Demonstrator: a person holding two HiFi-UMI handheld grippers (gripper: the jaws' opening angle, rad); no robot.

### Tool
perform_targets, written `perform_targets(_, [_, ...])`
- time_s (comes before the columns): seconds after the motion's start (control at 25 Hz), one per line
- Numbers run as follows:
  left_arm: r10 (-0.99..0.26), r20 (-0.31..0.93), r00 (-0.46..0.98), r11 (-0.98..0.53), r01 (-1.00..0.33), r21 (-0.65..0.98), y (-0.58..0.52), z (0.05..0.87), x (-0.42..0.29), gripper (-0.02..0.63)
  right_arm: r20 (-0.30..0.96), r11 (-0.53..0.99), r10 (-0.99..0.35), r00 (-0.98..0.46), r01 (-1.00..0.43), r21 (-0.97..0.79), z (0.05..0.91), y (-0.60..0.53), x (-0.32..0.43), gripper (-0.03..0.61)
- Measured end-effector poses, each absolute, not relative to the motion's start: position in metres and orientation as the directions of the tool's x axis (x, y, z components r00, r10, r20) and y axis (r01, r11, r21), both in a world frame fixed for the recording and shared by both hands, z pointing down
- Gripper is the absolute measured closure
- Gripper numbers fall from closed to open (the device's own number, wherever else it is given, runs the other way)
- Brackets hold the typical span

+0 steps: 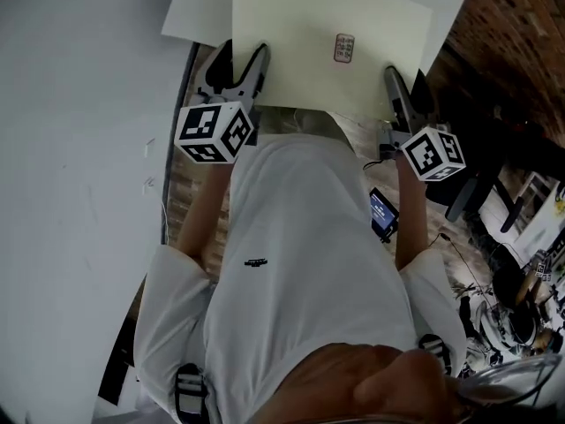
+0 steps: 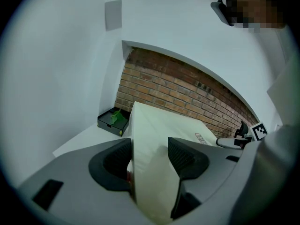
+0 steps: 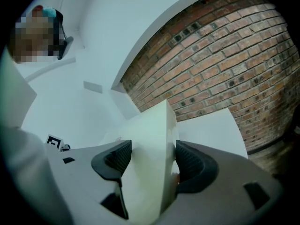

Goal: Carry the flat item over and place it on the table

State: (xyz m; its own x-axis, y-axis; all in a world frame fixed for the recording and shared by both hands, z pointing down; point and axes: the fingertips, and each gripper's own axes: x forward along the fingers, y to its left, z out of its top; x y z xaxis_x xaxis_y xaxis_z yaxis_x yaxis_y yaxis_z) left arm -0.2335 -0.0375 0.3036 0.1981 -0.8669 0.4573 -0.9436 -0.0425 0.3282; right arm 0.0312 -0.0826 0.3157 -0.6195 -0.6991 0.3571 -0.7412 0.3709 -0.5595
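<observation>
Plain white wall (image 1: 79,148) fills the left of the head view. The red brick wall (image 3: 225,55), coarse and mortar-lined, shows clearly only in the two gripper views. The white table (image 1: 199,7) is smooth and matte, cut off by the top of the head view and mostly covered. The left gripper view shows a bare corner of it. The person's white shirt (image 1: 300,237) hides the ground below the arms. The flat item is a slim cream carton (image 1: 335,25), rectangular with crisp edges, lying out over the table and away from the body. We cannot tell whether its far part touches the tabletop. Left gripper (image 2: 150,156): ribbed dark pads are pressed to both faces of the carton's near edge, holding it. Right gripper (image 3: 150,158): likewise clamped on the same near edge, further along. In the head view the carton hides both sets of jaw tips, and only the grey bodies and the marker cubes (image 1: 214,131) show. A black tray (image 2: 114,121) with something green in it sits on the table by the wall, seen only from the left gripper. A dark-screened device (image 1: 383,212) sits by the right forearm, and its type is unclear. A small printed label (image 1: 344,49) on the carton's top is illegible.
</observation>
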Motion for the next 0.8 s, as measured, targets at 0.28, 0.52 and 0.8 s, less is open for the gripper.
perform_targets(0.28, [-0.852,0.466,0.238,-0.076,-0.938,0.339,-0.057,0.332,-0.232,0.357,0.376,0.333,-0.722,-0.581,-0.768,-0.546,0.342,-0.091,0.035,0.288])
perform_targets(0.52, [-0.831,0.486,0.27,-0.099,-0.932,0.348,-0.092,0.367,-0.196,0.357,0.396,0.291,-0.735,-0.55,-0.784,-0.549,0.375,-0.116,0.072,0.288])
perform_targets(0.8, [-0.818,0.494,0.296,-0.123,-0.928,0.351,-0.116,0.405,-0.178,0.357,0.403,0.26,-0.752,-0.522,-0.796,-0.547,0.412,-0.132,0.091,0.288])
